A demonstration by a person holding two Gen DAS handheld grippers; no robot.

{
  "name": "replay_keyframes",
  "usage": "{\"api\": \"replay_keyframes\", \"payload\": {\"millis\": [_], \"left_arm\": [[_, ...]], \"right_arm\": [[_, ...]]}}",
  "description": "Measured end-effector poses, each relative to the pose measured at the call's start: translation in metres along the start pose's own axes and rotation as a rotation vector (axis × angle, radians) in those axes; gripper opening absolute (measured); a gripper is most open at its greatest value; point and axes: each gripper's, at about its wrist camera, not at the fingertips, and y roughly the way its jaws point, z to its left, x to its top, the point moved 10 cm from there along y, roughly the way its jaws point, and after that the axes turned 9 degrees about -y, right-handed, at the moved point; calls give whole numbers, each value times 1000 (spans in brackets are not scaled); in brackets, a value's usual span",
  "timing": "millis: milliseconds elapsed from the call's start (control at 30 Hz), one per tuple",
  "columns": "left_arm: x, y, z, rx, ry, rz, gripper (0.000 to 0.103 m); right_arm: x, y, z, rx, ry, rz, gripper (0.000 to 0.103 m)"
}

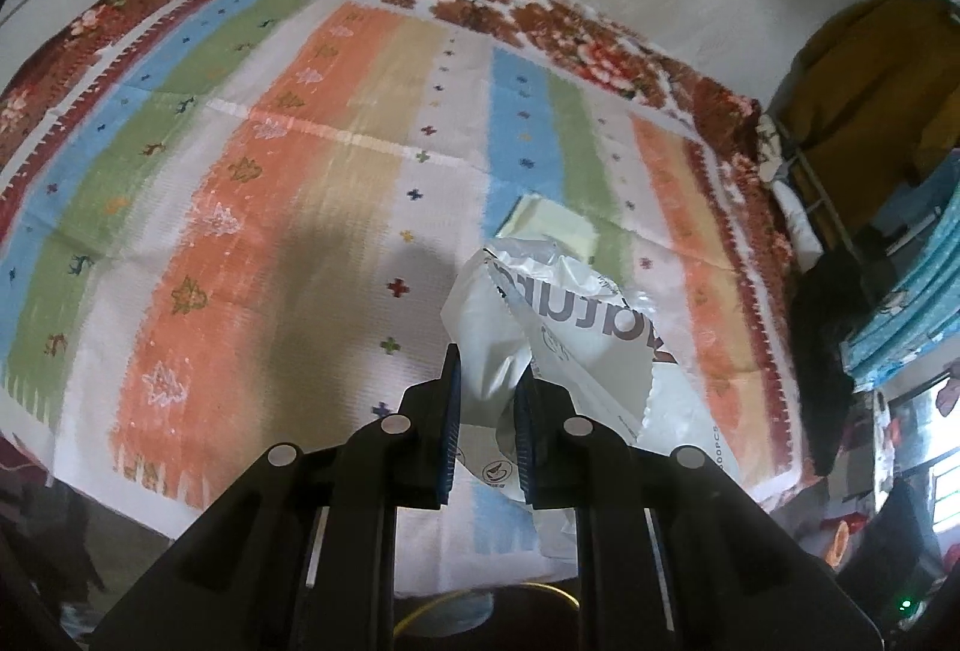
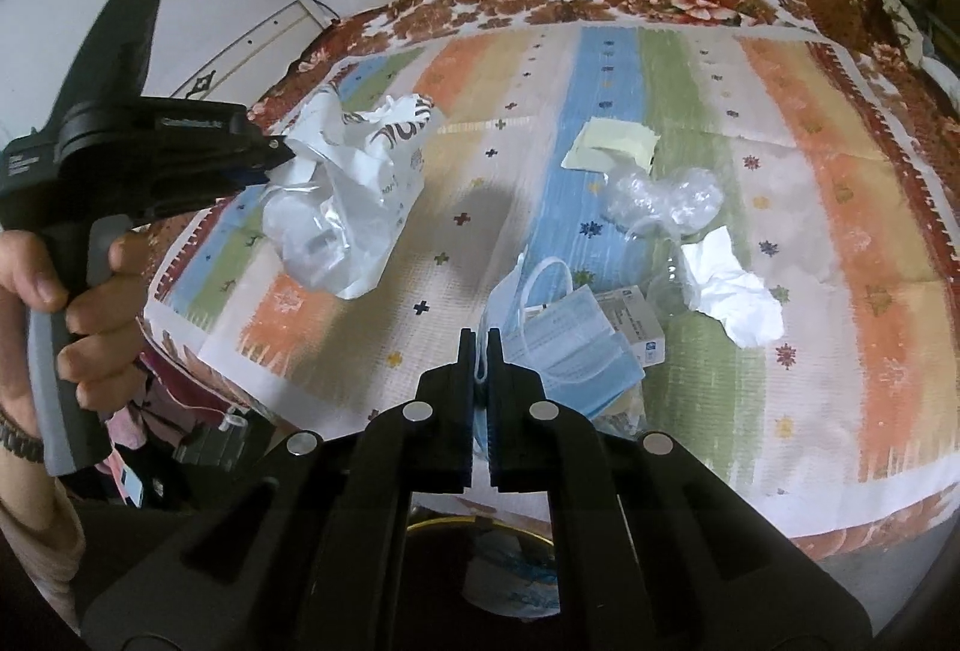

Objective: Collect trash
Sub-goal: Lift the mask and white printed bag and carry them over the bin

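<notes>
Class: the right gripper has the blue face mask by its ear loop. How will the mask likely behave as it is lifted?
The blue face mask will probably hang limp, being thin pleated fabric. It looks light, so it may swing. The thin ear loop could slip from the right gripper.

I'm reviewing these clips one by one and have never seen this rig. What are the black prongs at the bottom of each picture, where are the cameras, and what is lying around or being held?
There is no robot here. A person holds a hand-operated gripper in each hand, and each carries a wide-angle camera looking forward along its two fingers, which are the black prongs you see.

The left wrist view shows the left gripper shut on a white plastic bag. The right wrist view shows that same gripper from the side, with the person's hand on its handle.

The right gripper is shut on the ear loop of a blue face mask.

Everything lies on a striped cloth spread over a bed: a pale yellow paper, crumpled clear plastic, a crumpled white tissue and a small box.
</notes>
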Motion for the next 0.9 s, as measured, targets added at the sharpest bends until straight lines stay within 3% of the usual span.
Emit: {"api": "replay_keyframes", "payload": {"millis": [200, 367, 633, 900], "left_arm": [[-24, -35, -23, -68, 47, -40, 15], [-37, -49, -22, -54, 100, -59, 15], [-44, -77, -15, -104, 97, -83, 15], [-78, -94, -11, -111, 155, -94, 15]], "right_arm": [[-9, -22, 4, -3, -25, -16, 2], [-20, -37, -1, -12, -25, -18, 2], [-37, -55, -14, -8, 4, -1, 2], [-57, -65, -1, 22, -24, 13, 2]]}}
